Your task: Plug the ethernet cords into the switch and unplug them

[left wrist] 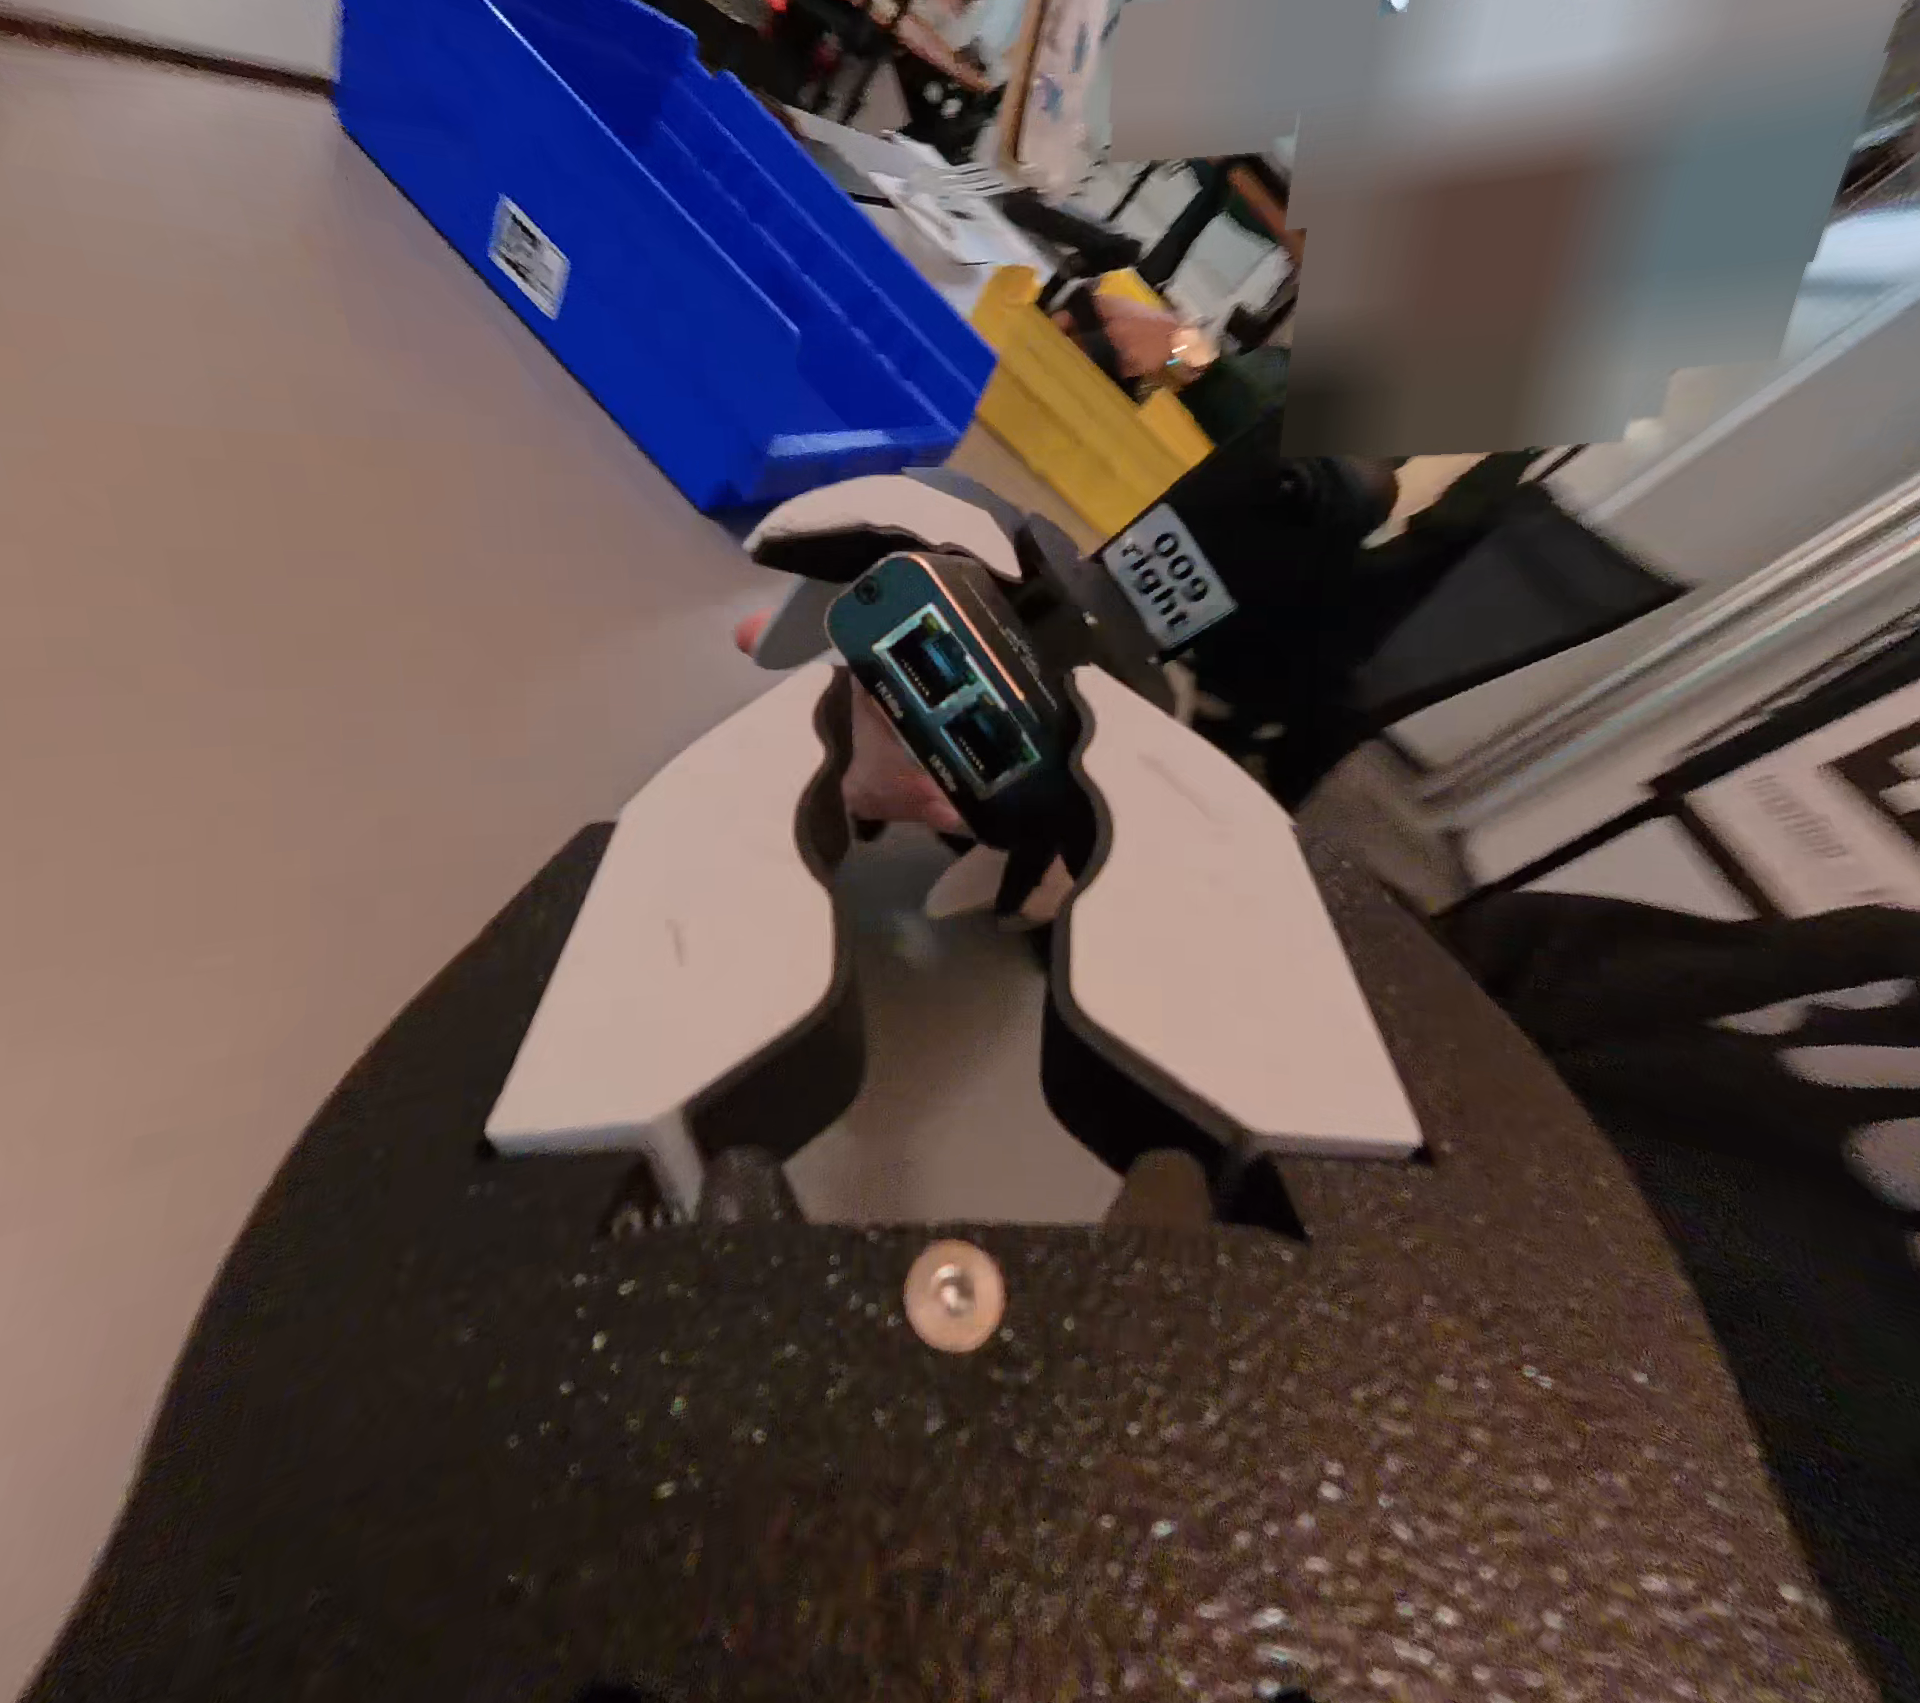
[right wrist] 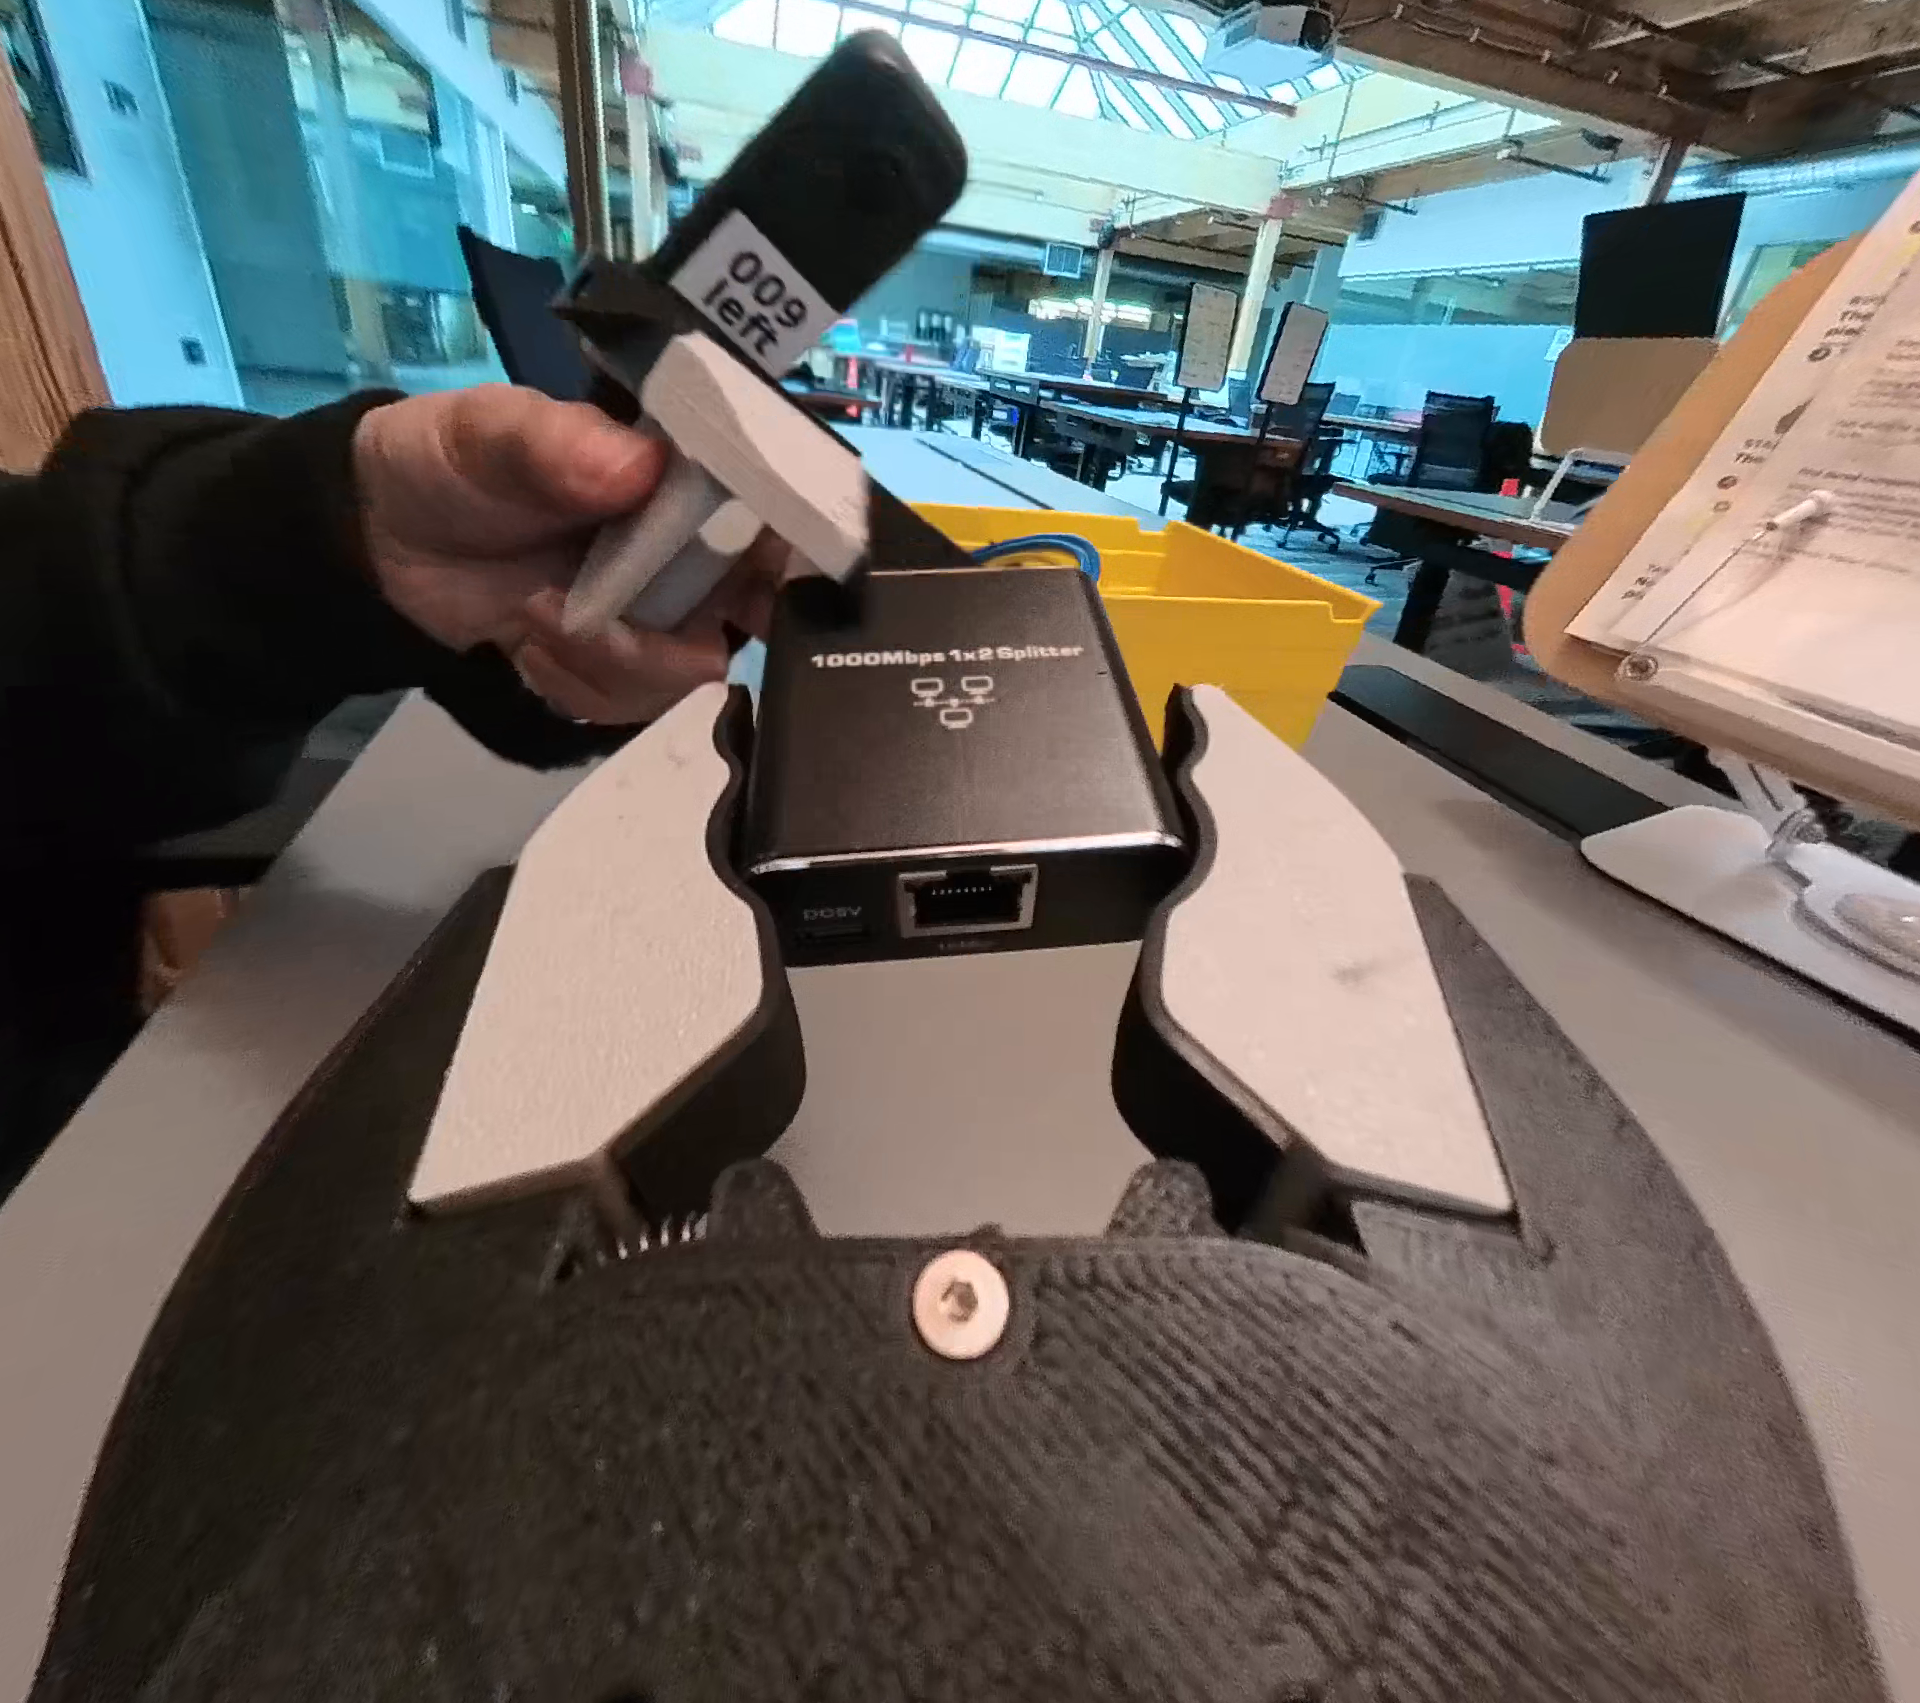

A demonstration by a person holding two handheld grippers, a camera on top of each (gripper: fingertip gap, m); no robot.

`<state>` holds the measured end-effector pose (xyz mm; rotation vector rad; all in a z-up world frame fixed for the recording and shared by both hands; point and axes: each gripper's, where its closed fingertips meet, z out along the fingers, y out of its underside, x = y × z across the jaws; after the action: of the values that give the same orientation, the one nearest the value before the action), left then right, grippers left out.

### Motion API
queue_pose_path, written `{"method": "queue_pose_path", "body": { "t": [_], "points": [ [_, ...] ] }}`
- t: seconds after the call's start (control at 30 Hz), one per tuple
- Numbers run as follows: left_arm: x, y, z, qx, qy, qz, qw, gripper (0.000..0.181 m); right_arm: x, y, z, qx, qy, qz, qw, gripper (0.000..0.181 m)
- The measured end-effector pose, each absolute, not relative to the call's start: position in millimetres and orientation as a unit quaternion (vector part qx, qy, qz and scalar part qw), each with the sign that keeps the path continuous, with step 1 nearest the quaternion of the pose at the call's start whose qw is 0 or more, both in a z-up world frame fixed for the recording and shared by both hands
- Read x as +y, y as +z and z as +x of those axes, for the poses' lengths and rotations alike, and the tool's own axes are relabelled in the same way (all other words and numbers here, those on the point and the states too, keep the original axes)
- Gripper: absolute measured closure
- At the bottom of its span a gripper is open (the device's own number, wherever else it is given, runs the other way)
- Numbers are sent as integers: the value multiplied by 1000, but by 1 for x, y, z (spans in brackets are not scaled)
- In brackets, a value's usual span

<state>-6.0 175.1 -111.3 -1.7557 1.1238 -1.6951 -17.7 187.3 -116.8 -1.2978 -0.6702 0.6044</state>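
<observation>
The switch [right wrist: 951,749] is a small black metal box. My right gripper [right wrist: 956,718] is shut on its two sides and holds it level above the grey table [right wrist: 1558,978], its single-port face toward that camera. In the left wrist view the switch [left wrist: 956,718] shows its two-port face. My left gripper [left wrist: 954,687] has its fingertips pressed on that end, one on each flat face. A left finger [right wrist: 769,458] touches the switch's far top edge. A blue ethernet cord [right wrist: 1013,557] lies in the yellow bin [right wrist: 1226,614]. No cord is plugged in.
An empty blue bin [left wrist: 623,230] stands on the table, beside the yellow bin [left wrist: 1081,406]. A document stand with papers [right wrist: 1766,562] is on the right. A person's hand and black sleeve [right wrist: 468,510] hold the left gripper. Desks and chairs lie beyond.
</observation>
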Motion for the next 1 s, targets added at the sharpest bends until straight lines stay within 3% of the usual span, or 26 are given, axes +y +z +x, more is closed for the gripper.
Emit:
{"method": "queue_pose_path", "body": {
  "t": [0.07, 0.2, 0.33, 0.53, 0.7, 0.87, 0.93, 0.97, 1.0],
  "points": [
    [180, -103, -11, 434, -578, -634, 275, 133, 188, -112, -9, -281, 289, -579, 709, 106],
    [200, -71, -39, 464, -521, -597, 397, 129, 187, -104, 8, -244, 314, -568, 721, 106],
    [267, -59, -89, 570, -303, -560, 519, 125, 185, -100, 14, -234, 332, -557, 724, 106],
    [374, -104, -152, 714, -21, -533, 453, 114, 187, -108, 10, -249, 330, -566, 713, 106],
    [424, -158, -185, 781, 142, -484, 367, 121, 188, -109, 10, -251, 324, -568, 714, 106],
    [440, -166, -180, 792, 163, -461, 364, 143, 190, -114, 10, -254, 320, -573, 710, 106],
    [442, -166, -178, 795, 159, -461, 362, 156, 191, -116, 10, -254, 316, -578, 708, 106],
    [445, -164, -178, 789, 161, -468, 365, 173, 192, -117, 10, -254, 314, -579, 708, 106],
    [448, -160, -180, 782, 169, -476, 365, 173, 192, -117, 11, -253, 310, -581, 709, 106]
  ]
}}
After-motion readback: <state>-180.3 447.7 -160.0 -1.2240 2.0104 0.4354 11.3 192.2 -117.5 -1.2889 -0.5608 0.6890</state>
